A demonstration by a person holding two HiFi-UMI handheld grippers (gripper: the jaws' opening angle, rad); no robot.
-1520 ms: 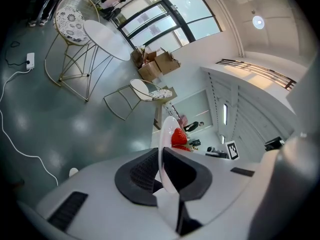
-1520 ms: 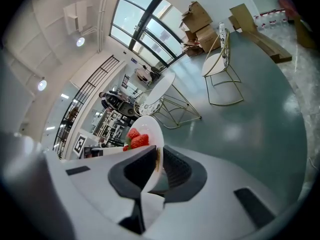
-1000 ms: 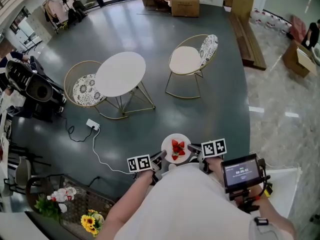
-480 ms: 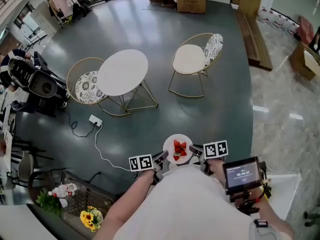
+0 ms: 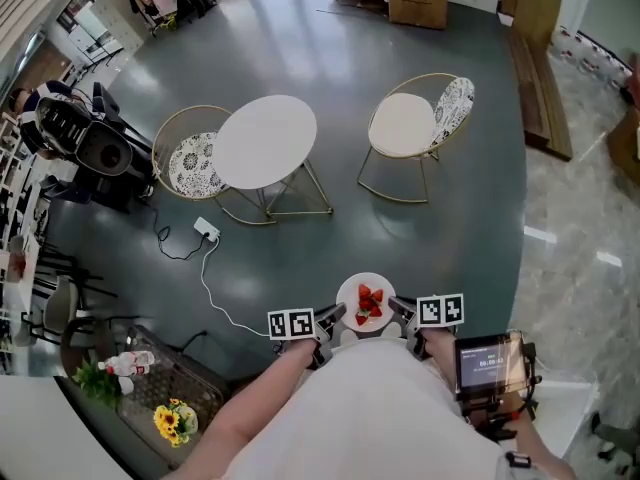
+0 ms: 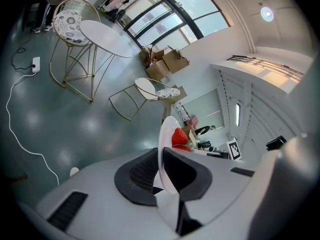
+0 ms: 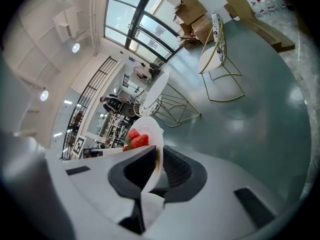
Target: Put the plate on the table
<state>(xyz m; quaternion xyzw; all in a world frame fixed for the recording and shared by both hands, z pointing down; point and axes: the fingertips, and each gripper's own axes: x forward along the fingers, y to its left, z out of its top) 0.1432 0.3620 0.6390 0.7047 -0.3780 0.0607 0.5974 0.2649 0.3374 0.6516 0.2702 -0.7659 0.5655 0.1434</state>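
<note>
**Plate gripped both sides, not on table yet**

- L side: your left gripper [image 5: 333, 316] is clamped on the left rim of the round white plate [image 5: 350, 288]. In the left gripper view the jaws are closed on the thin plate edge, which runs edge-on between them.
- R side: your right gripper [image 5: 398, 308] is clamped on the opposite rim. In the right gripper view both jaws pinch that edge the same way.
- Plate pos: it sits between the two grippers, roughly level, in the air over the dark grey floor [image 5: 440, 238], close in front of your body.
- Load: red strawberries [image 5: 368, 304] are on the plate, approx midway between the grippers.
- Target: the round white table on gold wire legs [image 5: 265, 140] is well ahead of both grippers, more to the left gripper's side, well apart from the plate.
- A gold wire chair with a patterned cushion [image 5: 190, 165] is just beyond the table's left edge. A second gold wire chair with a white seat [image 5: 405, 125] is ahead of the right gripper.
- A white power strip with cable [image 5: 207, 230] lies on the floor ahead-left of the left gripper.
</note>
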